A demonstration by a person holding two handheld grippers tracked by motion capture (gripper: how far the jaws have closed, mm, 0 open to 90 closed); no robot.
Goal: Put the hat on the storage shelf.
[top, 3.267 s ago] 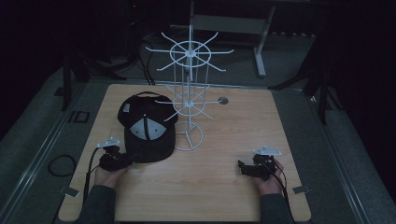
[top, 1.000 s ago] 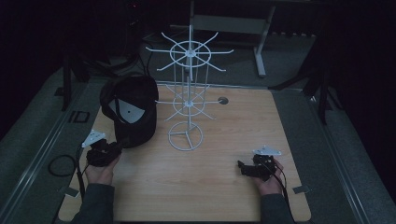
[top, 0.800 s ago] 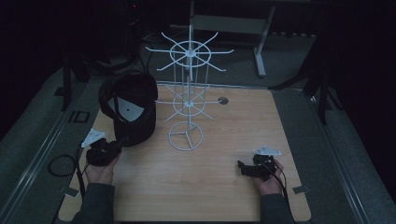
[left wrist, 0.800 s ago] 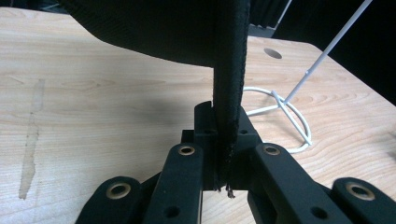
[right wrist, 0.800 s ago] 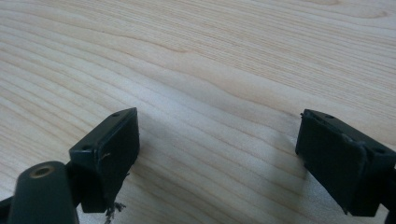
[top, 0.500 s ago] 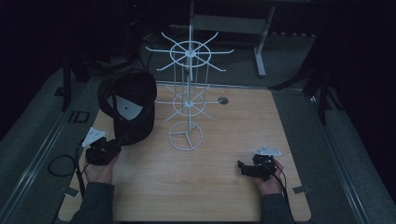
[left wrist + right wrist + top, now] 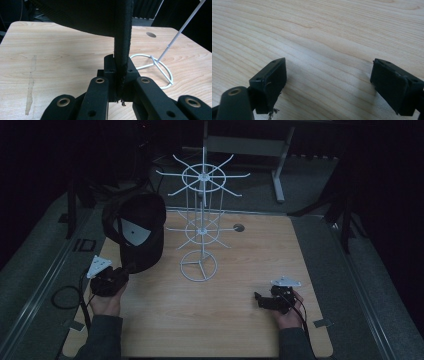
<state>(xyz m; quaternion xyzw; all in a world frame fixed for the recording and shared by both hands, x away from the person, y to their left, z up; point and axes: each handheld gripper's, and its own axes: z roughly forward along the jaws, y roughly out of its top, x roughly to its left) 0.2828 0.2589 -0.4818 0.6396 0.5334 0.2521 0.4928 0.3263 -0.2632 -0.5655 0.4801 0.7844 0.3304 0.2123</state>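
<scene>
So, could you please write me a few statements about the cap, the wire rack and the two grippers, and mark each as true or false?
1. The left gripper is clamped on an edge of the black cap. True.
2. The cap hangs on a hook of the white wire rack. False: it is held up beside the rack, left of it in the high view, by the left gripper.
3. The right gripper is open with nothing between its jaws. True.
4. The right gripper holds the rack's round base. False: it sits low over bare wooden table, apart from the rack.
5. The rack lies tipped over. False: it stands upright on the table.
</scene>
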